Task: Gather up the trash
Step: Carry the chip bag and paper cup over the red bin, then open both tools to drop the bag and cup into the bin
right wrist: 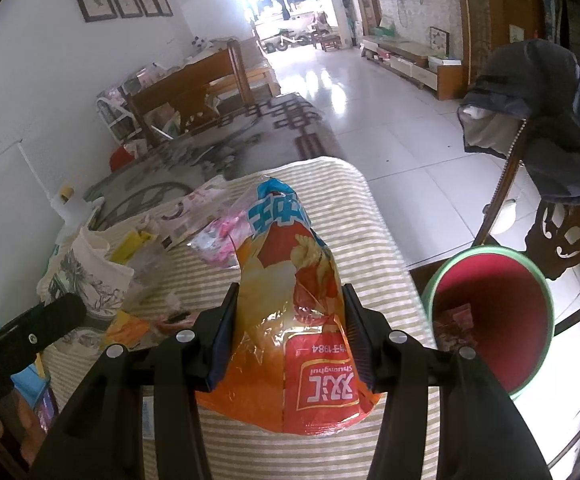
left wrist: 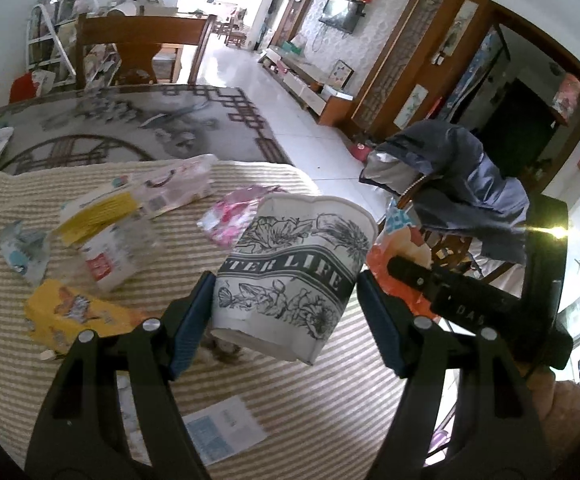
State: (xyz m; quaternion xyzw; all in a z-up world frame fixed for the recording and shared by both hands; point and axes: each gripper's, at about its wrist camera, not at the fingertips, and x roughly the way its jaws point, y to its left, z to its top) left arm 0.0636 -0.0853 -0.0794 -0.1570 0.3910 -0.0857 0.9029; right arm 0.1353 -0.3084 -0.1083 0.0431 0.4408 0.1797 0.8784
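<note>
My left gripper (left wrist: 286,284) is shut on a white paper cup (left wrist: 290,256) with a black floral print, held tilted above the striped tablecloth (left wrist: 329,400). The right gripper (right wrist: 290,292) is shut on an orange crisp bag (right wrist: 297,344) with a blue top, which stands up between its pads. A round bin (right wrist: 489,312), red inside with a green rim, stands on the floor to the right of the table and has some scraps in it. In the right wrist view the cup (right wrist: 86,276) and the left gripper (right wrist: 30,332) are at the far left.
More litter lies on the cloth: a yellow wrapper (left wrist: 70,316), a clear bottle with a red label (left wrist: 106,256), a pink wrapper (left wrist: 234,216), a flat pack (left wrist: 162,188) and a paper leaflet (left wrist: 222,428). A chair draped with a grey jacket (right wrist: 549,120) stands behind the bin.
</note>
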